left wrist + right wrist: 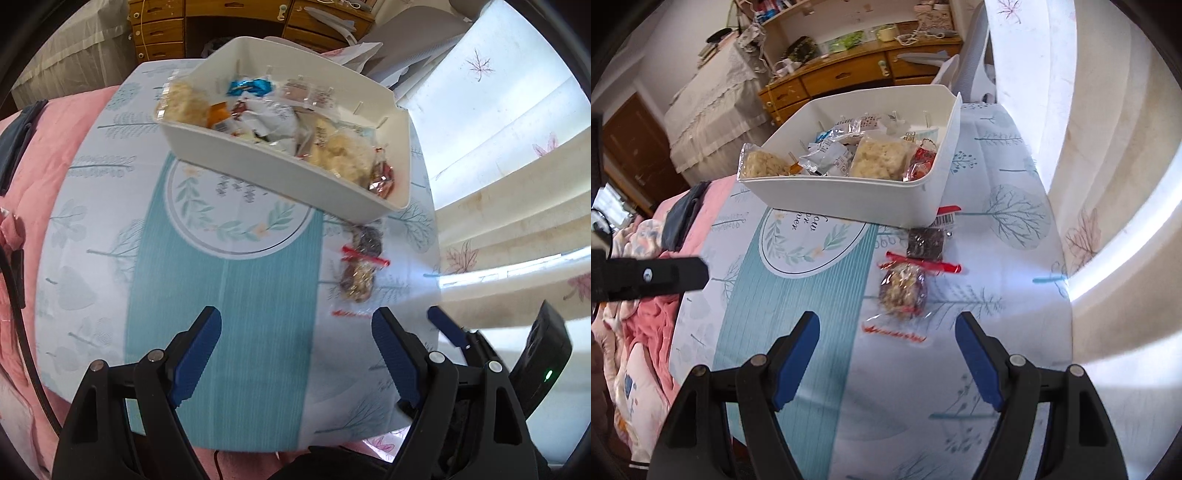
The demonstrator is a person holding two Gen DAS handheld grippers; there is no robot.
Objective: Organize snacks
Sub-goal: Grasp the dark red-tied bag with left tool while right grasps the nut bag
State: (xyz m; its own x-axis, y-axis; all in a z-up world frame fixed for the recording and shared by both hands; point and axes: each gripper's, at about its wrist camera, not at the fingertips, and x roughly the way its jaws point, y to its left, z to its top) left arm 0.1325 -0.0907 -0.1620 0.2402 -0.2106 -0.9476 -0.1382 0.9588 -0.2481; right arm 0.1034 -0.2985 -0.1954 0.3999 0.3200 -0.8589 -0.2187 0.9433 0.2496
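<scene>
Both grippers, left (295, 325) and right (886, 328), stand released, holding nothing. Risk: the crinkly nut packet (903, 290) lies flat on the cloth (798, 314) just beside the bin (849, 201); pads may skid off film or snag fabric.

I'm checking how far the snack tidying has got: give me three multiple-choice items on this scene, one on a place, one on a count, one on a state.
1. Where does the white bin stand?
A. on the patterned tablecloth
B. on the floor
C. on the wooden desk

2. How many wrapped snacks lie on the cloth outside the bin?
A. none
B. two
C. five

3. How is the right gripper?
A. shut on a snack
B. open and empty
C. shut and empty

Answers: 1 A, cloth shows under it. 2 B, the nut snack and dark bar. 3 B, fingers apart, nothing between them.
</scene>
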